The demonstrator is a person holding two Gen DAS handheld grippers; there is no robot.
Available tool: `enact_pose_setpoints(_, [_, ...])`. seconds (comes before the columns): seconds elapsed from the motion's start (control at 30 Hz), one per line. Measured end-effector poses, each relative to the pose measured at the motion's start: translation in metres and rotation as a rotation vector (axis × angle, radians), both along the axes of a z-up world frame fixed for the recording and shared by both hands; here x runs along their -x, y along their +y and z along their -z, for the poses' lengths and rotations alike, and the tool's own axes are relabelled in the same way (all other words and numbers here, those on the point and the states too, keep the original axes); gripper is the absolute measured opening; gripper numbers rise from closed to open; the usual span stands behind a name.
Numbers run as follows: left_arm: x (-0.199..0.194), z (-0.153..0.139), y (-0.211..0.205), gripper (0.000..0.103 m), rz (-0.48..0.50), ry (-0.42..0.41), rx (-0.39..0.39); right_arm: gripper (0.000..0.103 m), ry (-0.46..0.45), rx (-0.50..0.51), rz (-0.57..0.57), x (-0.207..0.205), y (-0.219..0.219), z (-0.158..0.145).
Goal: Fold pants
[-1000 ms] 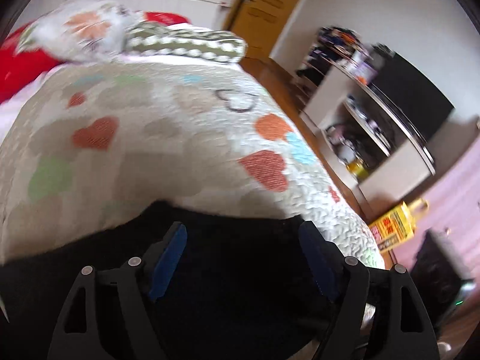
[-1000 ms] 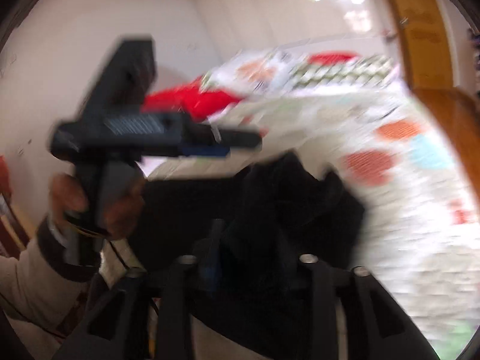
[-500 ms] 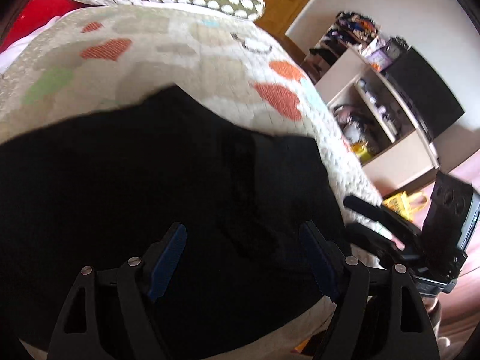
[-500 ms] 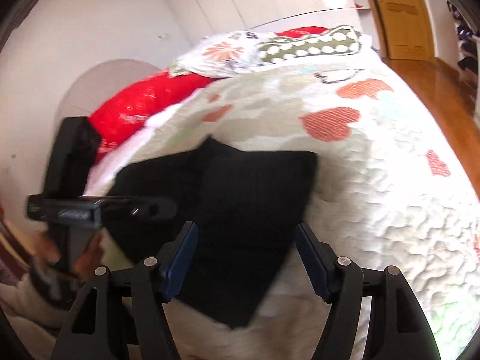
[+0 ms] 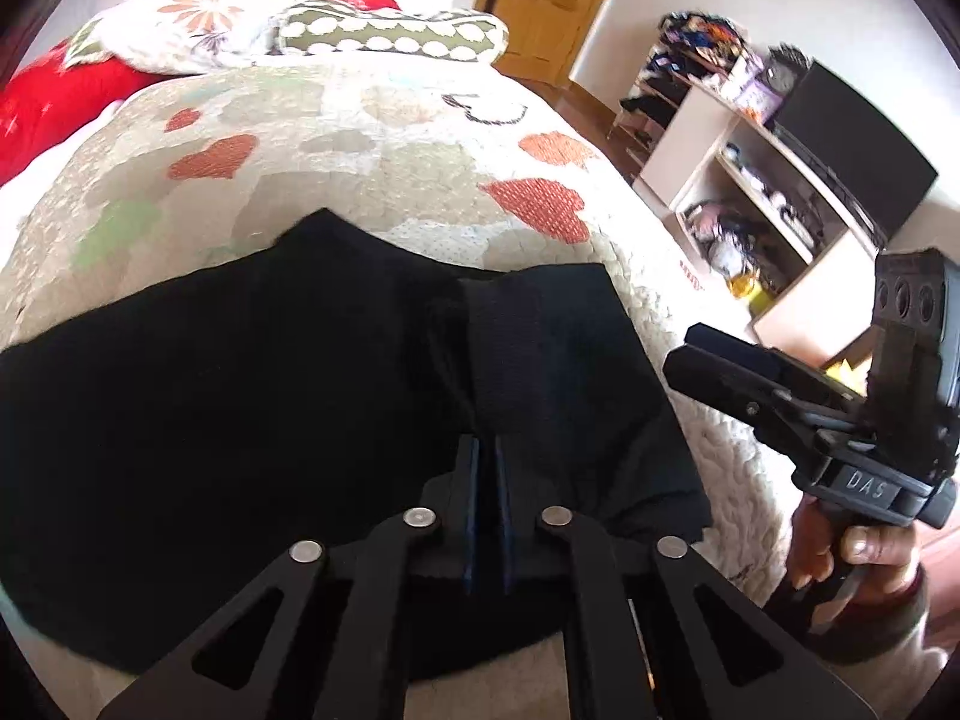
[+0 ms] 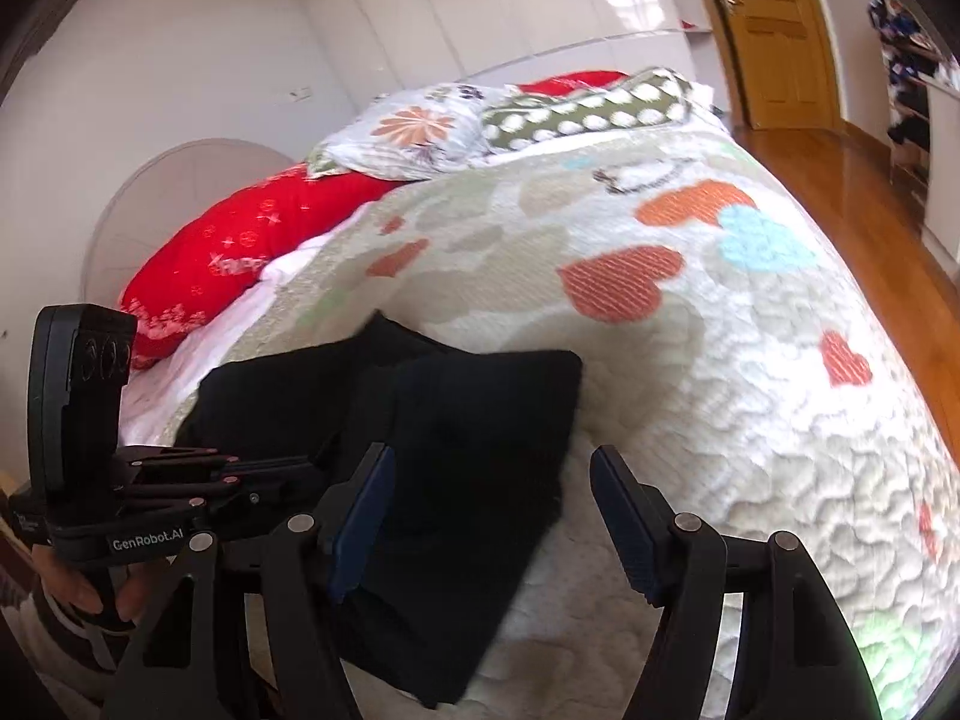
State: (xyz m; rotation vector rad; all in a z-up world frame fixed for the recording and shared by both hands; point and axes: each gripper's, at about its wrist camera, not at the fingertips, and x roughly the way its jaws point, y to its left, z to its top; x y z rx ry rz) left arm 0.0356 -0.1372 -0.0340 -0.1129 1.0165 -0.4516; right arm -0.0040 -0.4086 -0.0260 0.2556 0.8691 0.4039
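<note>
Pants: the pants (image 5: 252,396) were laid dark and flat on the near part of the quilt (image 5: 372,138), close to the bed's edge, so that the folding could be done on a broad, soft surface within reach of both tools.

Fold state: one portion was seen doubled over at the right end, with a square corner lying on the quilt; the fold was judged to be partly made, though the black cloth left the layers hard to separate.

Left gripper: the left gripper (image 5: 486,468) had just been closing, and its blue pads were brought together over the near hem. A pinch of cloth was probably caught between them, but the dark fabric hid whether any was truly nipped. The grip was placed at the hem so that the edge could be lifted and carried over.

Right gripper: the right gripper (image 6: 492,516) was held wide, its jaws parted, with nothing pressed by the pads. It was kept over the folded right end, the left pad above the cloth and the right one above bare quilt, presumably to take the matching edge.

Pillows: the pillows (image 6: 420,132) were left well apart at the head of the bed, clear of the work.
</note>
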Motion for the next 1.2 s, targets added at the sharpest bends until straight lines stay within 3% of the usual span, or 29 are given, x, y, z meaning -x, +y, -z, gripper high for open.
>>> enact_pose_setpoints(0.17, [0.008,0.01,0.019,0.001,-0.068,0.034,-0.021,0.069,-0.022,0.071,-0.088,-0.01,0.034,0.002])
enact_pose_setpoints(0.27, [0.01,0.009,0.021,0.002,-0.083,0.053,0.022,0.069,-0.009,0.126,-0.056,-0.021,0.042,0.002])
enact_pose_setpoints(0.33, [0.012,0.003,0.021,0.012,-0.074,0.032,0.044,0.069,-0.011,0.08,-0.065,-0.019,0.038,0.0])
enact_pose_setpoints(0.4, [0.012,0.002,0.02,0.053,-0.068,0.032,0.046,0.07,0.0,0.088,-0.064,-0.018,0.033,0.001])
enact_pose_setpoints(0.43, [0.01,0.004,0.022,0.061,-0.069,0.036,0.06,0.07,0.007,0.1,-0.057,-0.017,0.031,0.002])
enact_pose_setpoints(0.47, [0.01,0.004,0.022,0.065,-0.071,0.039,0.074,0.07,0.017,0.104,-0.048,-0.016,0.028,0.005])
enact_pose_setpoints(0.73, [-0.001,0.012,0.013,0.065,-0.043,0.083,0.12,0.07,0.034,0.084,-0.012,-0.011,0.01,0.009])
enact_pose_setpoints(0.83, [-0.004,0.012,0.004,0.075,-0.001,0.081,0.146,0.07,0.027,0.058,-0.004,-0.008,0.002,0.005])
enact_pose_setpoints(1.03, [-0.014,0.022,-0.017,0.072,0.031,0.062,0.08,0.07,0.026,0.046,0.018,-0.009,-0.005,0.003])
enact_pose_setpoints(1.07, [-0.018,0.025,-0.018,0.063,0.023,0.073,0.084,0.07,0.024,0.047,0.016,-0.008,-0.004,0.003])
enact_pose_setpoints(1.1, [-0.02,0.027,-0.019,0.04,0.013,0.084,0.083,0.07,0.023,0.048,0.015,-0.009,-0.004,0.003])
enact_pose_setpoints(1.13, [-0.021,0.029,-0.019,0.027,-0.005,0.084,0.061,0.07,0.024,0.048,0.011,-0.009,-0.005,0.003])
enact_pose_setpoints(1.2, [-0.022,0.028,-0.011,0.014,-0.023,0.083,0.079,0.07,0.022,0.046,0.003,-0.009,0.0,0.003])
